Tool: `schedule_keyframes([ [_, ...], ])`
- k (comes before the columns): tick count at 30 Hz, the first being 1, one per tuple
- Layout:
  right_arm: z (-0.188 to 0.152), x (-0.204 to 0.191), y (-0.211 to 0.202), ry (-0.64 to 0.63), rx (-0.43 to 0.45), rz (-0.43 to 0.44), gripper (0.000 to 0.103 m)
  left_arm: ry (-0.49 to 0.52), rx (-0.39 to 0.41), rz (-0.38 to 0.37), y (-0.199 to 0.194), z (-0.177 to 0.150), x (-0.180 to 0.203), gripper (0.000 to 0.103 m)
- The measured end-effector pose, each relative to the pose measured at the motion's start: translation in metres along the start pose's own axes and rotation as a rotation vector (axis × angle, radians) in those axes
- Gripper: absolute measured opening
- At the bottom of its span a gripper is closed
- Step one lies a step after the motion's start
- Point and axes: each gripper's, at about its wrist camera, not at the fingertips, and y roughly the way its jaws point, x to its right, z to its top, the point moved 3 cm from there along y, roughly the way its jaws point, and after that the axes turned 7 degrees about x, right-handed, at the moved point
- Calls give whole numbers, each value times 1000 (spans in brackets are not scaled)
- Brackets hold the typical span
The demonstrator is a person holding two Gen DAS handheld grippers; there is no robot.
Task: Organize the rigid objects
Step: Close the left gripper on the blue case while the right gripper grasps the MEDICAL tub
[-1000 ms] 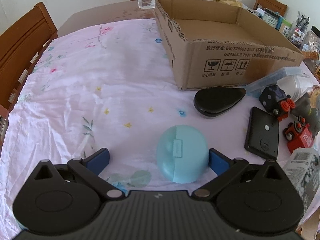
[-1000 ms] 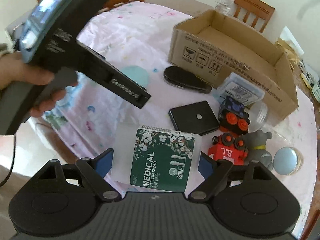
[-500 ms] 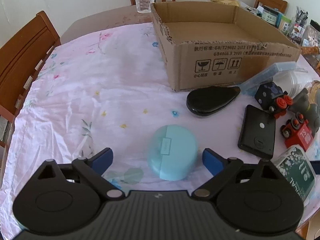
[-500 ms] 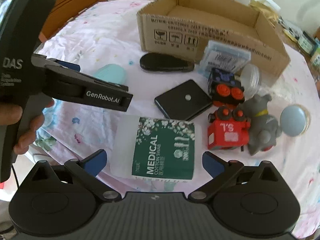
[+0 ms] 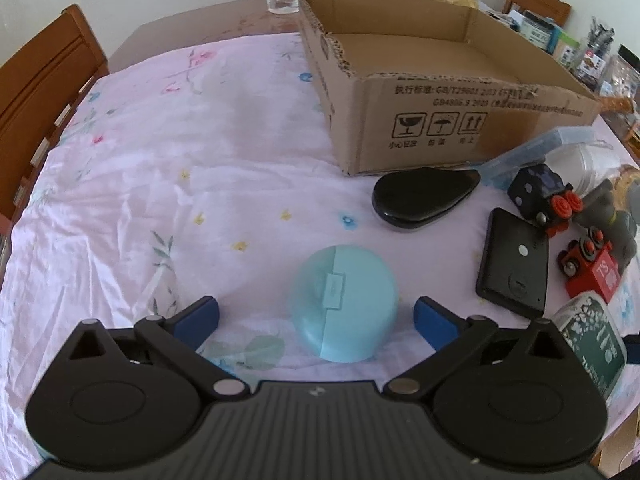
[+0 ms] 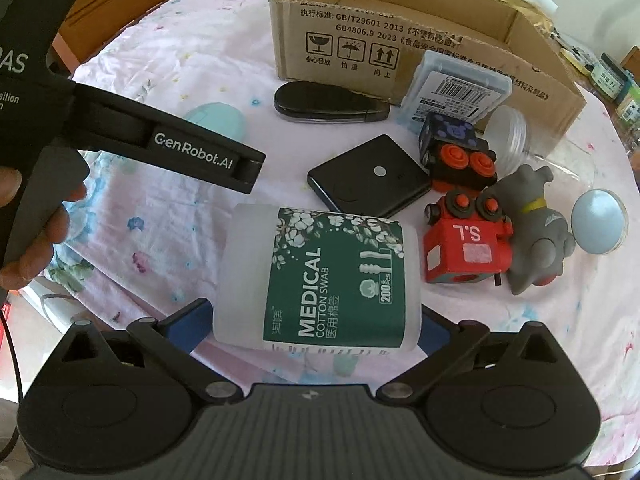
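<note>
Now we are at the very start of sorting: the cardboard box [image 5: 440, 92] at the far side of the table sits empty, and everything else lies on the flowered cloth [image 5: 180, 160] in front of it. Next largest is the cotton swab tub [image 6: 320, 280], on its side between the spread fingers of our right gripper [image 6: 316, 328]; the blue pads flank it, and we cannot tell whether they touch it. Our left gripper [image 5: 316, 316] likewise stands wide apart around the pale blue round case [image 5: 344, 300], with clear gaps on both sides. Our judgement is that both hands are set for a pick, so the next move calls for closing on each item, lifting, and carrying it over the near box wall.

To the right lie a black flat case [image 6: 368, 176], a black oval case [image 6: 328, 102], a grey dog figure [image 6: 532, 224], a red toy train [image 6: 464, 244] and a dark one [image 6: 456, 152], crowded together. That cluster sits just beside the tub, so the right lift should go straight up.
</note>
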Motion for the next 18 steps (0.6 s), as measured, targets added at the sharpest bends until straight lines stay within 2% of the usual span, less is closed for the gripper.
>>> schedule_keyframes([
  [2, 0, 1, -1, 1, 0, 4, 103, 43, 18, -4, -1, 1, 3, 100],
  [7, -3, 1, -3, 0, 10, 6, 103, 81, 39, -46, -9, 4, 12, 70],
  [9, -3, 2, -3, -1, 15, 4, 103, 76, 34, -57, -9, 6, 14, 65],
  [14, 0, 1, -4, 5, 0, -7, 103, 55, 48, -52, -10, 4, 14, 65],
  [18, 7, 1, -11, 3, 28, -25, 101, 58, 50, -56, -11, 3, 14, 64],
])
